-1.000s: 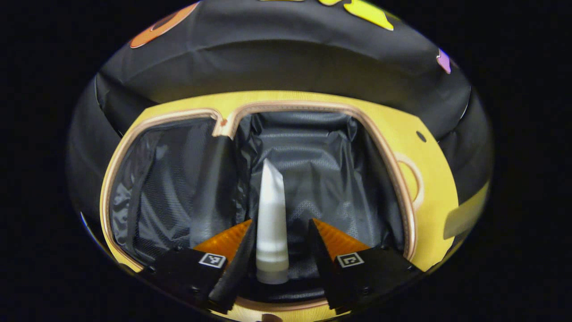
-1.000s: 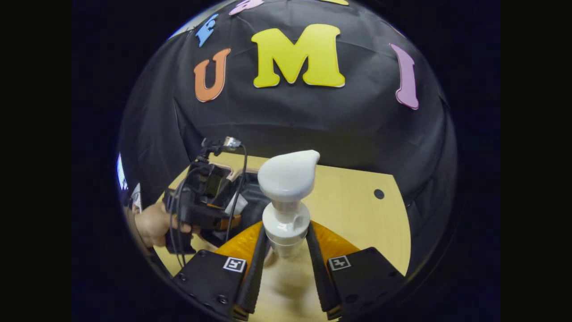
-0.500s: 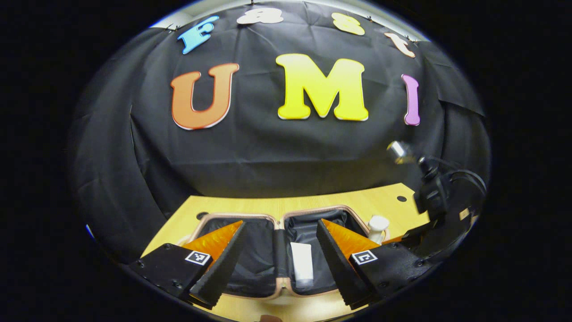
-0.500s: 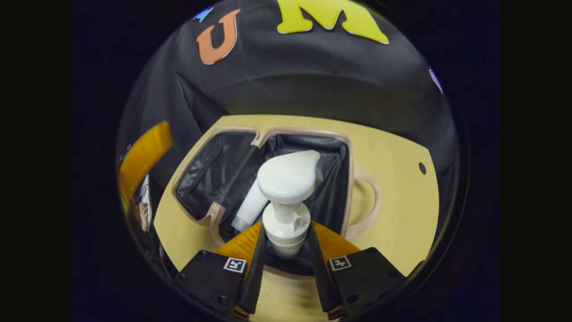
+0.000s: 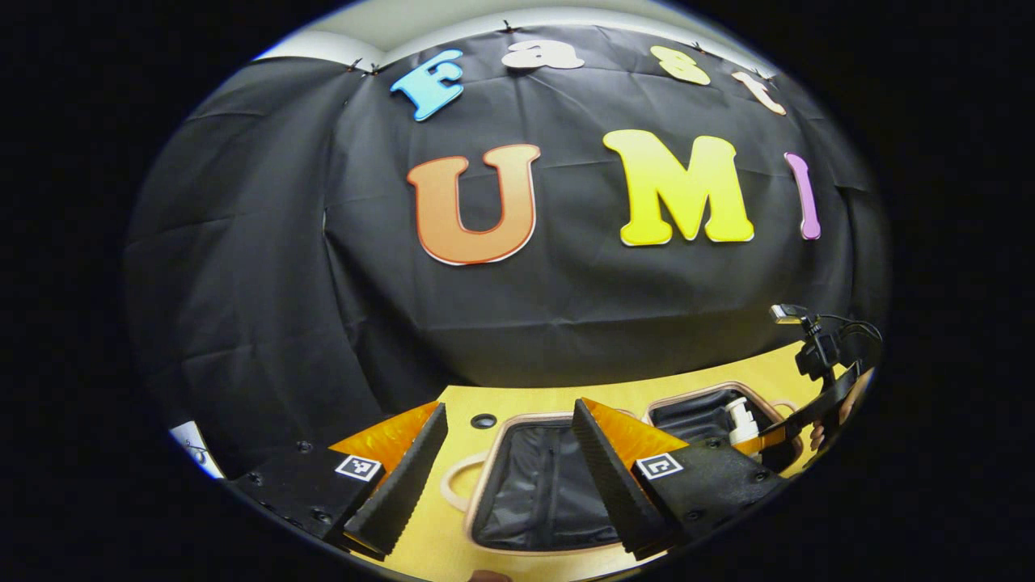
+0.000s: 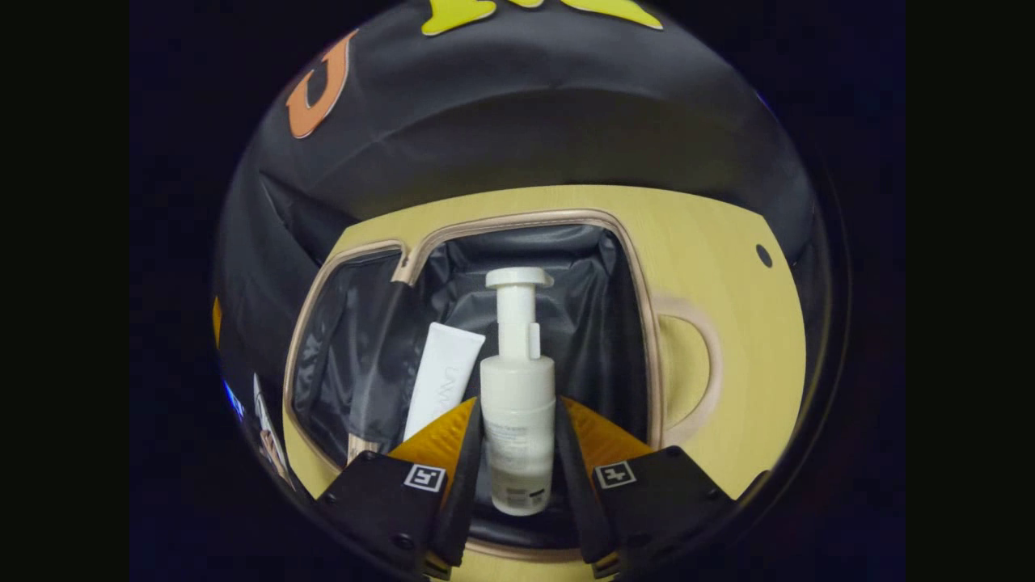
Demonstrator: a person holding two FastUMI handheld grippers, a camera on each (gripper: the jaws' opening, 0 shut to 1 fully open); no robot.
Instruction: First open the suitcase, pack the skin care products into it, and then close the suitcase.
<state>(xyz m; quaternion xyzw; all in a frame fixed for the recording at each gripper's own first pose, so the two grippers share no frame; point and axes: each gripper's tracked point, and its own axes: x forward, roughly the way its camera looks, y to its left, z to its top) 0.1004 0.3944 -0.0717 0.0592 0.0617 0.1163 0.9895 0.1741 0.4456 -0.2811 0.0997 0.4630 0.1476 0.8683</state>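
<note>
The suitcase lies open on the wooden table, its beige rim framing two black-lined halves. A white tube lies in the right half. Beside it is a white pump bottle, its pump head pointing away from me. My right gripper is shut on the bottle's body, low inside that half. In the left gripper view, my left gripper hangs open and holds nothing, above the suitcase's left half. Farther right there, the right gripper and the bottle sit in the other half.
The suitcase handle lies flat on the table to the right of the case. A small dark hole marks the tabletop behind it. The black cloth wall stands close behind the table. Cables trail off the right gripper.
My left gripper let go of the tube, rose and swung left over the other half. My right gripper brought the pump bottle over the suitcase and lowered it beside the tube.
</note>
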